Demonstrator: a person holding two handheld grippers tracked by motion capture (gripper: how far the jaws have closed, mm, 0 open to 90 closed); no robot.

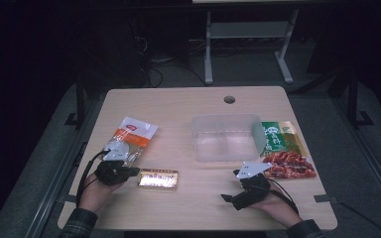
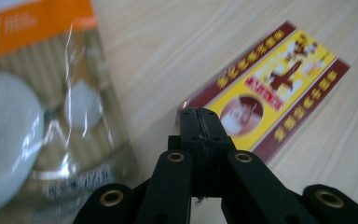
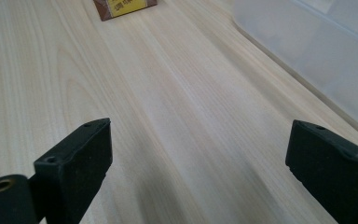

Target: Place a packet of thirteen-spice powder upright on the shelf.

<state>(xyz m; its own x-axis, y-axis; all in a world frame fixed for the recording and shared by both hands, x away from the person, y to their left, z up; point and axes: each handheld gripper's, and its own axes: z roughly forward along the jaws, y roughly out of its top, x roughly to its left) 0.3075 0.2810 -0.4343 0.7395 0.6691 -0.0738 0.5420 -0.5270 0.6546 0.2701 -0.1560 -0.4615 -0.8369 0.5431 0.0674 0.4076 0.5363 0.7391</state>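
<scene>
High view: wooden table with the left gripper near its front left corner, jaws pressed together at the short end of a yellow-and-maroon sachet lying flat (whether its edge is pinched cannot be told). An orange-and-clear food pouch lies just behind. Right gripper, near the front right edge, has its jaws spread wide over bare wood. A clear plastic container sits mid-table, a green-and-red snack packet beside it.

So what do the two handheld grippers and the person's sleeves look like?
Both the left gripper and right gripper are black, each topped by a grey three-cornered plate, with black cables trailing back. The jaws are blocky, with brass-ringed holes. The sleeves are dark plaid.
</scene>
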